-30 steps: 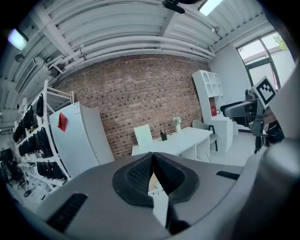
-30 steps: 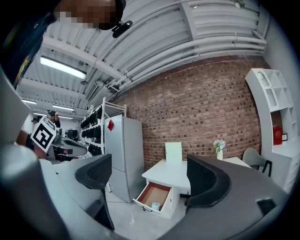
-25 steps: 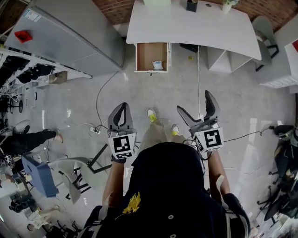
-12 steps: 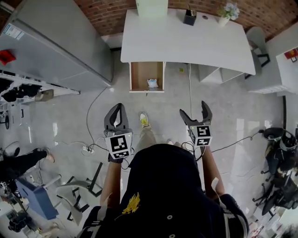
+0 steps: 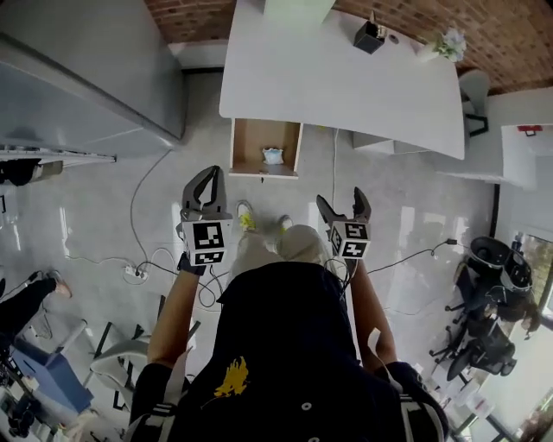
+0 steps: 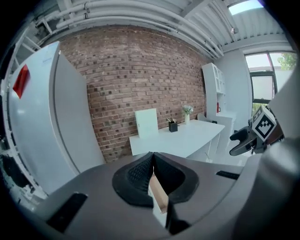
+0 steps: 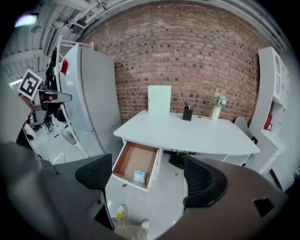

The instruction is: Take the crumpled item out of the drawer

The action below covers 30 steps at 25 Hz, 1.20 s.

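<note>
The open wooden drawer [image 5: 265, 145] hangs from the left end of the white desk [image 5: 346, 82]. A small pale crumpled item [image 5: 273, 156] lies near its front edge. The right gripper view shows that drawer [image 7: 133, 161] and the crumpled item [image 7: 139, 176] from above. My left gripper [image 5: 212, 173] is held in the air short of the drawer front, its jaws shut and empty [image 6: 153, 156]. My right gripper [image 5: 341, 200] hovers over the floor to the drawer's right, open and empty [image 7: 149, 178].
A grey fridge [image 5: 78, 78] stands left of the desk. A pen holder [image 5: 369, 36], a white board [image 5: 298, 9] and a small plant [image 5: 445, 45] sit on the desk. Cables [image 5: 138, 259] trail over the floor at left. Office chairs [image 5: 484, 268] stand at right.
The person has walked toward the desk, so the drawer is closer to both grippers. Left gripper stays shut and the right stays open.
</note>
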Motion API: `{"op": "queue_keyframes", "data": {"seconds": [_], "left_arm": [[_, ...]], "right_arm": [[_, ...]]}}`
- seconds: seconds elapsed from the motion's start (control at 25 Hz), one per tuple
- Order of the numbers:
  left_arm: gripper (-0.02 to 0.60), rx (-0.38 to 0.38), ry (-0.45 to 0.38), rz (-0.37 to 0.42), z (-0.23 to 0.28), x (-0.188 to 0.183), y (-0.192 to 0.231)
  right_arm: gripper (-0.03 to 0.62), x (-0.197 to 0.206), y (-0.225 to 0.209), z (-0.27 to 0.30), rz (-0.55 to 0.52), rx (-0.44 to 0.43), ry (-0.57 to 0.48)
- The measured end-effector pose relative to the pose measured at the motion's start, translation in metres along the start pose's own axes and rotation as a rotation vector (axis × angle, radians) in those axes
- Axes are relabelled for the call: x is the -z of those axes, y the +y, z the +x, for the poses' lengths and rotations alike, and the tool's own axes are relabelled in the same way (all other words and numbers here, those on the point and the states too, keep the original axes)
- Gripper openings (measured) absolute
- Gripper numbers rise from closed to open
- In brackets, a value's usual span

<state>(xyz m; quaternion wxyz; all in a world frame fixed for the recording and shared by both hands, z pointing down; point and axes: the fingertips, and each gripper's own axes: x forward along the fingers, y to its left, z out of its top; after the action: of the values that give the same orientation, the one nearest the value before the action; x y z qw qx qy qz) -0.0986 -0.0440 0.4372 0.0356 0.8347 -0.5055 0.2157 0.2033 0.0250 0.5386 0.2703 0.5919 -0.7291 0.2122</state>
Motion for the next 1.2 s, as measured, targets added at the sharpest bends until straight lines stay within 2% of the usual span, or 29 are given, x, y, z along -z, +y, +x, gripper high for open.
{"op": "queue_keyframes", "data": {"seconds": [0.12,0.28,0.44,0.52,0.68,0.84,1.04,1.08,1.12,1.16,1.2], "left_arm": [[0.018,0.024,0.047,-0.044,0.032,0.018,-0.002],[0.018,0.024,0.121,-0.127,0.063,0.051,-0.013],[0.018,0.026,0.158,-0.149,0.100,0.073,-0.013],[0.018,0.006,0.187,-0.180,0.111,0.094,-0.016],[0.018,-0.055,0.248,-0.242,0.129,0.148,-0.017],[0.018,-0.070,0.312,-0.314,0.140,0.199,-0.031],[0.018,-0.074,0.335,-0.348,0.154,0.225,-0.042],[0.018,-0.075,0.337,-0.351,0.156,0.227,-0.043],[0.018,-0.076,0.338,-0.351,0.158,0.228,-0.043],[0.018,-0.076,0.338,-0.350,0.158,0.228,-0.043],[0.018,-0.076,0.337,-0.347,0.158,0.226,-0.042]], "right_arm": [[0.489,0.017,0.007,0.037,-0.058,-0.049,0.092],[0.489,0.041,0.028,0.100,-0.174,-0.181,0.202],[0.489,0.072,0.042,0.199,-0.273,-0.282,0.302],[0.488,0.098,0.049,0.248,-0.290,-0.314,0.394],[0.488,0.134,0.066,0.338,-0.271,-0.335,0.529],[0.486,0.173,0.076,0.406,-0.375,-0.354,0.616],[0.475,0.207,0.087,0.442,-0.487,-0.365,0.676],[0.457,0.214,0.085,0.446,-0.514,-0.351,0.683],[0.399,0.220,0.082,0.447,-0.550,-0.331,0.691],[0.187,0.226,0.079,0.445,-0.589,-0.313,0.699],[0.042,0.229,0.077,0.441,-0.618,-0.307,0.707]]}}
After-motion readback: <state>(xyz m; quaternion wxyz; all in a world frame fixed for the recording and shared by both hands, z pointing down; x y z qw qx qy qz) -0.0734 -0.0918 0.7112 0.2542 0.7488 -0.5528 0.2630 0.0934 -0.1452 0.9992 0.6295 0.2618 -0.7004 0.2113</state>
